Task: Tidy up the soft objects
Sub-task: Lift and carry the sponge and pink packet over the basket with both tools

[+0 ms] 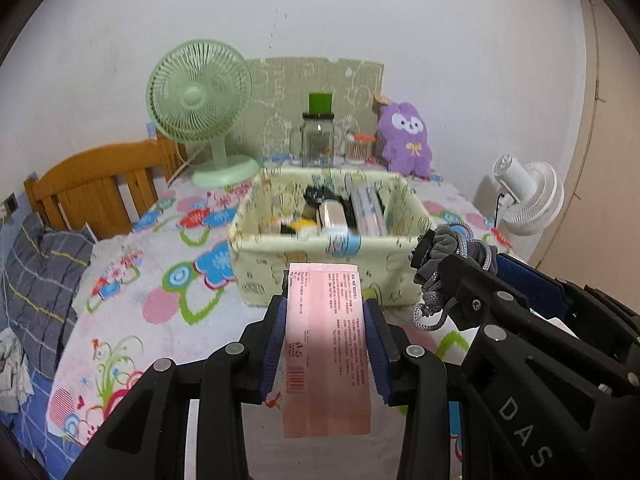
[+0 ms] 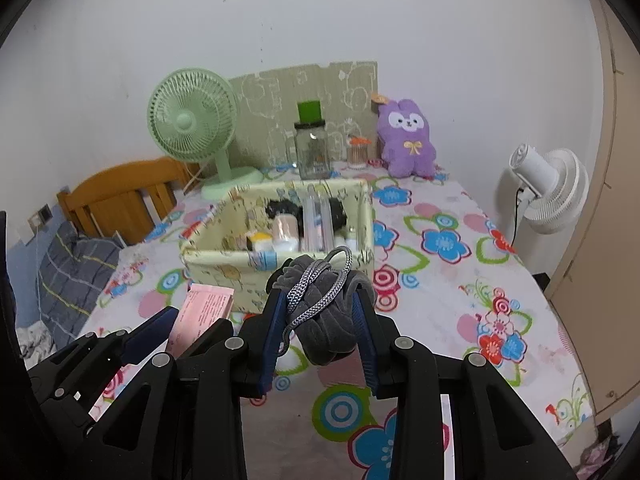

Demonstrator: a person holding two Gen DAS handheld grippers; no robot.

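Floral-sheeted bed (image 2: 440, 208) carries fabric storage bin (image 2: 224, 258); left hand-held gripper (image 1: 325, 312) clamps pink packet (image 1: 325, 320), right hand-held gripper (image 2: 320, 300) clamps grey drawstring pouch (image 2: 324, 320), both held just short of bin, carry step, next likely move over bin and release.

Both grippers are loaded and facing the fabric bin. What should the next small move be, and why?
Probably carry both forward over the bin's open top before releasing. The left gripper is shut on the pink packet and the right gripper on the grey drawstring pouch. Both items are clear of the floral tablecloth, short of the fabric bin, which already holds items.
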